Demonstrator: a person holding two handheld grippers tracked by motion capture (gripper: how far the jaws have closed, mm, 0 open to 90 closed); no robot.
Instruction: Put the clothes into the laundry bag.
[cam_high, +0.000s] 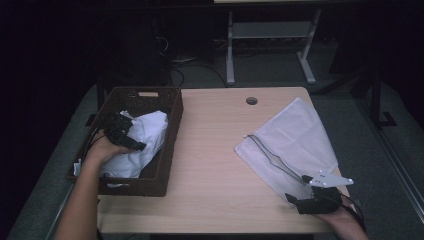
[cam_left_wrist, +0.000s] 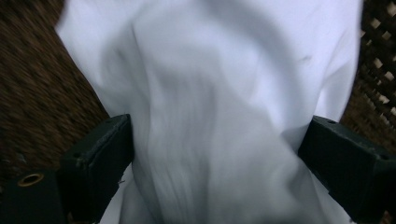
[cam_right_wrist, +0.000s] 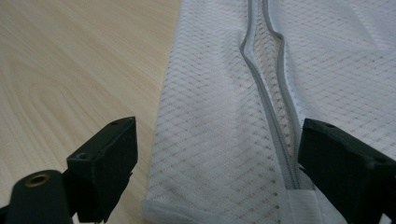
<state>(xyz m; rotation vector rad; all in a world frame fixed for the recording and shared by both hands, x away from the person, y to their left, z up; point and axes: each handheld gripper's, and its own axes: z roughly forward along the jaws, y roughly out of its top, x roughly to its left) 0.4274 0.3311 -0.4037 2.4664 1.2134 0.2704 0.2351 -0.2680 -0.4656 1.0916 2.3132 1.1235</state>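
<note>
L tongs (cam_left_wrist: 215, 154) astride soft white cloth (cam_left_wrist: 224, 93) | woven basket (cam_high: 165, 145) | R tongs (cam_right_wrist: 217, 158) wide over mesh bag (cam_right_wrist: 280, 70)

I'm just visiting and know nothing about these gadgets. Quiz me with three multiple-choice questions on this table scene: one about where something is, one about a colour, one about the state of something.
1. Where is the crumpled white cloth?
A. in the dark woven basket
B. on the floor
C. on the mesh bag

2. What colour is the mesh bag?
A. red
B. white
C. black

3. How do the jaws of the right gripper stand?
A. clamped on the basket
B. shut tight on nothing
C. open, over the bag's near edge

Answers:
1 A, the high view shows the cloth inside the basket, with the left gripper at it.
2 B, its mesh is white with a grey zipper.
3 C, the right gripper view shows a wide gap.
</note>
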